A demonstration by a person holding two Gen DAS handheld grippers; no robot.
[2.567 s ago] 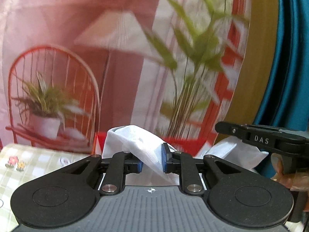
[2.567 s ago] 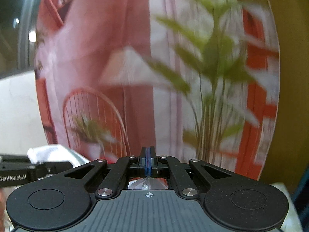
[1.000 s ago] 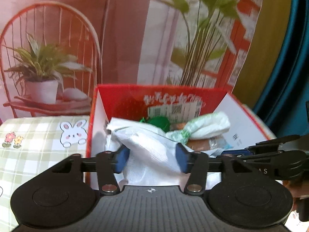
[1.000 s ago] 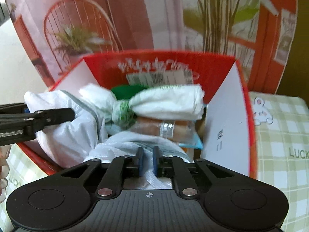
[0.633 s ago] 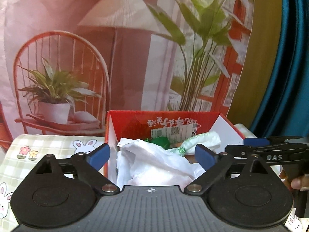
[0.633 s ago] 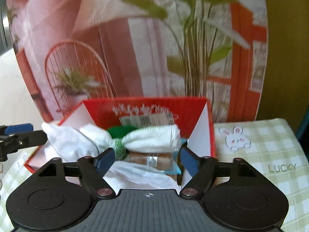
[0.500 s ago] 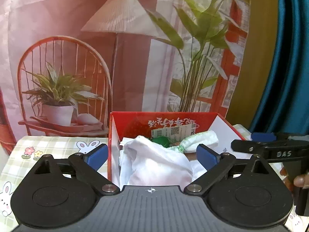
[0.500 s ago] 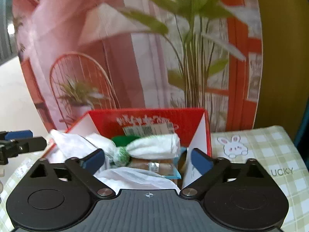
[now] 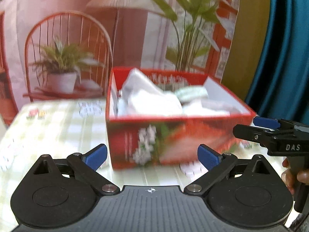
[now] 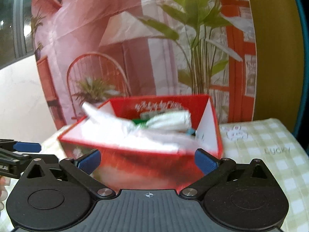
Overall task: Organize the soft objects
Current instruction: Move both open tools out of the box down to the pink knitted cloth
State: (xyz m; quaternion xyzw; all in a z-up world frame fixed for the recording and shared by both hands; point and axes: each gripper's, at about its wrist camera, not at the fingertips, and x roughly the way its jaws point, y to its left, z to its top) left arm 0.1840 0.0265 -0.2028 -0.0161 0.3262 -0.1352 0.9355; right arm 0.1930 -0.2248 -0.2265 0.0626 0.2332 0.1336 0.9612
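A red cardboard box with a flower print (image 9: 170,135) stands on a surface covered by a green checked cloth (image 9: 58,123). Crumpled white soft fabric (image 9: 152,98) and a rolled white-and-green cloth (image 10: 170,118) lie piled inside it, heaped above the rim. Both the left tongs (image 9: 151,154) and the right tongs (image 10: 147,161) stand wide apart and empty in front of the box, apparently done with this item.
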